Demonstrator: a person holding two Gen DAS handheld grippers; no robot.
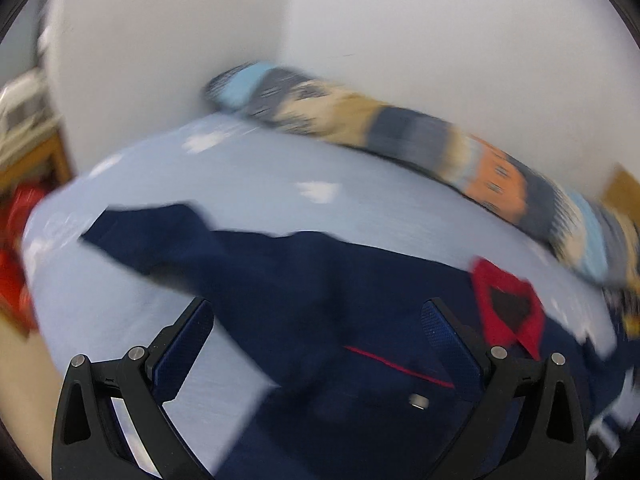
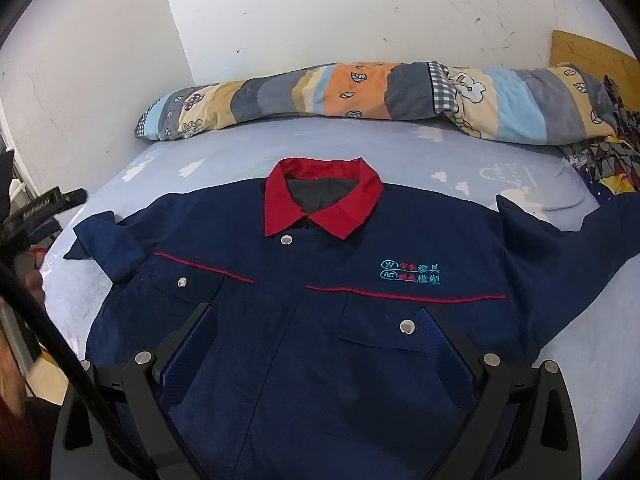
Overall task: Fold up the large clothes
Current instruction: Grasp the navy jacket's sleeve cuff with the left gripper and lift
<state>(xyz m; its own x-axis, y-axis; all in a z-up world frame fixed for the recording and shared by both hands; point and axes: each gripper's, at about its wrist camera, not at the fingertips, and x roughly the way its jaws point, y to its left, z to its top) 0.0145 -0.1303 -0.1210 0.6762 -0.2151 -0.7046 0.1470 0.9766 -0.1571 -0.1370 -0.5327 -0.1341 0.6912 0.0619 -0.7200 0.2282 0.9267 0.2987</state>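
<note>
A navy work jacket (image 2: 320, 320) with a red collar (image 2: 324, 200) lies front up on the light blue bed sheet (image 2: 248, 148), sleeves spread to both sides. My right gripper (image 2: 318, 312) hangs open above its chest, nothing between the fingers. In the blurred left wrist view the same jacket (image 1: 304, 300) fills the lower middle, its collar (image 1: 508, 304) at the right and one sleeve (image 1: 152, 232) reaching left. My left gripper (image 1: 316, 304) is open over the jacket, holding nothing. Part of the left gripper tool (image 2: 44, 204) shows at the right view's left edge.
A rolled striped quilt (image 2: 360, 96) lies along the far side of the bed against the white wall (image 2: 320, 8). A wooden headboard (image 2: 588, 52) and crumpled patterned cloth (image 2: 608, 152) sit at the far right. Red fabric (image 1: 16, 240) and a wooden shelf (image 1: 36, 156) stand left of the bed.
</note>
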